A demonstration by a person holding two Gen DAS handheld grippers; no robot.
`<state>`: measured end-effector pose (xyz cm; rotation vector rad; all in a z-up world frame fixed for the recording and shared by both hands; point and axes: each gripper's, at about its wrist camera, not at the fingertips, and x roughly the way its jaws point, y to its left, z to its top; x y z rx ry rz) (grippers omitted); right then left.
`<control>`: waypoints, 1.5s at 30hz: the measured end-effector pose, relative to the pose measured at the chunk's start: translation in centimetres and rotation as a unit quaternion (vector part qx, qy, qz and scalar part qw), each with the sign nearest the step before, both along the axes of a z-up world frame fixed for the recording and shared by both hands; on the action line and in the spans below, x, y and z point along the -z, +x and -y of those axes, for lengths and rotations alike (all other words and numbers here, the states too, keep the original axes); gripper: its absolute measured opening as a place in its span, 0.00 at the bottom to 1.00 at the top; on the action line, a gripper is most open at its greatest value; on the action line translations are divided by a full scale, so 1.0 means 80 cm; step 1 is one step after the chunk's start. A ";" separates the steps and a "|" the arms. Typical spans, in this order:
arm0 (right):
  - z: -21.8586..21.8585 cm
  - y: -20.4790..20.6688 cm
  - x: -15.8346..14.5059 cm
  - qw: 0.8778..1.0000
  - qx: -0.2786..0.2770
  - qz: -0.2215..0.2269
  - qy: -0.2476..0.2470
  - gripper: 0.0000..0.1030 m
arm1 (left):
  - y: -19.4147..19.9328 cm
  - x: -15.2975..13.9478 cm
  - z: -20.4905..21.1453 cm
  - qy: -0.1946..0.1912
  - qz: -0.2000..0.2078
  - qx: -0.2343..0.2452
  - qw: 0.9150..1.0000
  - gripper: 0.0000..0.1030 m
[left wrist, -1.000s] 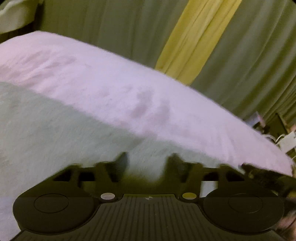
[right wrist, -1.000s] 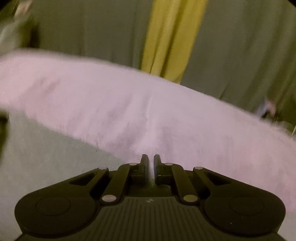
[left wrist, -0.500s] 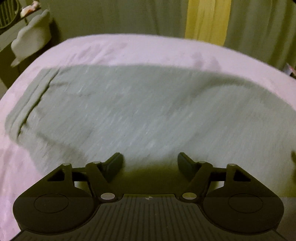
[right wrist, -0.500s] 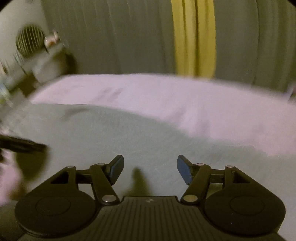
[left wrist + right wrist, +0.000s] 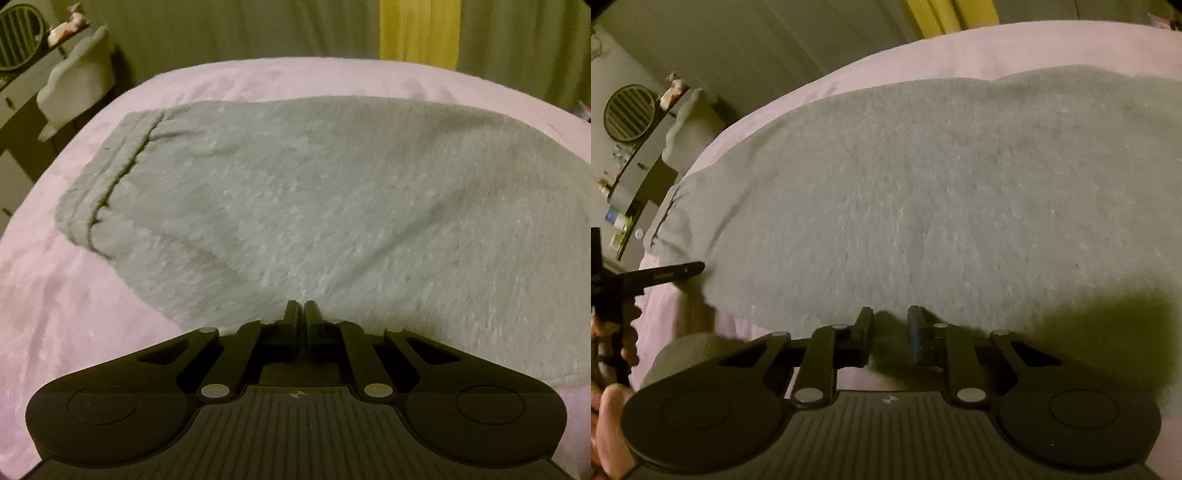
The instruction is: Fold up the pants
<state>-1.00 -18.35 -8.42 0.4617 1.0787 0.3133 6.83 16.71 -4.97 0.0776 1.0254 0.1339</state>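
Observation:
Grey sweatpants (image 5: 314, 192) lie flat across a pink bed cover (image 5: 55, 314), with the waistband (image 5: 107, 177) at the left. My left gripper (image 5: 301, 306) is shut at the near edge of the pants; whether it pinches cloth is hidden. In the right wrist view the pants (image 5: 942, 192) fill the middle. My right gripper (image 5: 889, 317) has its jaws partly open, a gap between them, at the near edge of the fabric. The left gripper's finger (image 5: 665, 273) shows at the left edge there.
Green curtains with a yellow strip (image 5: 417, 33) hang behind the bed. A shelf with a round fan (image 5: 628, 112) and small items stands at the left. A pale cushion (image 5: 74, 81) leans beside the bed's left edge.
Both views swung down onto the pants. The left gripper's jaws went from open to shut. The right gripper's jaws narrowed from wide open half a second ago.

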 end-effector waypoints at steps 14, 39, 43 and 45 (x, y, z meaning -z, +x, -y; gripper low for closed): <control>0.326 -0.110 -0.041 0.876 0.427 -0.071 -0.214 0.62 | 0.010 -0.047 0.112 -0.100 0.049 -0.022 0.994 0.74; 0.361 -0.113 -0.035 0.880 0.424 0.006 -0.216 0.07 | 0.014 0.002 0.190 -0.063 0.026 0.009 0.998 0.84; 0.368 -0.137 -0.038 0.876 0.438 -0.007 -0.205 0.08 | 0.015 0.002 0.187 -0.071 0.025 0.005 0.997 0.84; 0.382 -0.150 -0.030 0.878 0.450 -0.022 -0.163 0.09 | 0.015 0.003 0.187 -0.072 0.025 0.006 0.997 0.85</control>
